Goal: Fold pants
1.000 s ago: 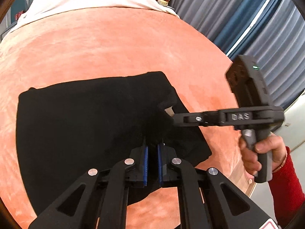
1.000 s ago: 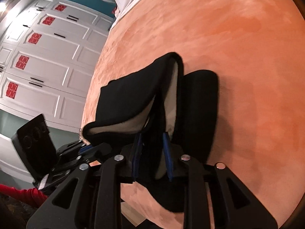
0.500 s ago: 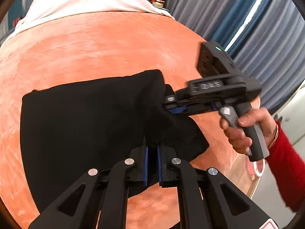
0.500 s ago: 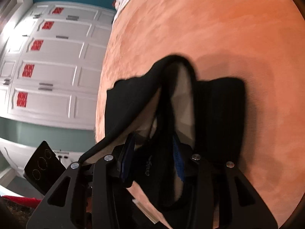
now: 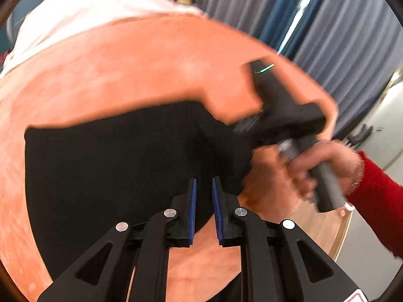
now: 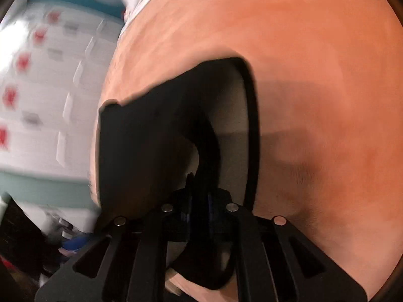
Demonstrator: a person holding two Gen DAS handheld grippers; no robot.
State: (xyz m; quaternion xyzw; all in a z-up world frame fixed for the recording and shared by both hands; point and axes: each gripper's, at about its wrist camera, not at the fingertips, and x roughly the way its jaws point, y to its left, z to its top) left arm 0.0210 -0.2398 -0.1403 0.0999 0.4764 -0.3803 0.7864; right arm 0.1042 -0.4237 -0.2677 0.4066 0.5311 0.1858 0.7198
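The black pants (image 5: 113, 176) lie partly folded on the orange bedspread (image 5: 126, 70). My left gripper (image 5: 203, 188) is shut on the near edge of the pants, with black cloth between its blue pads. My right gripper (image 6: 199, 196) is shut on the pants' edge (image 6: 151, 138) and lifts it, so the pale lining (image 6: 233, 125) shows. In the left wrist view the right gripper (image 5: 246, 125) is blurred, held at the pants' right side by a hand in a red sleeve.
A white sheet (image 5: 88, 7) covers the far end of the bed. Grey and blue curtains (image 5: 327, 25) hang on the right. White cupboards with red marks (image 6: 37, 75) stand beside the bed. The bed's wooden edge (image 5: 335, 234) shows at the lower right.
My right gripper has lifted the pants' edge higher and carried it over the pants. The left gripper still holds the near edge, and the cloth on the right has drawn in.
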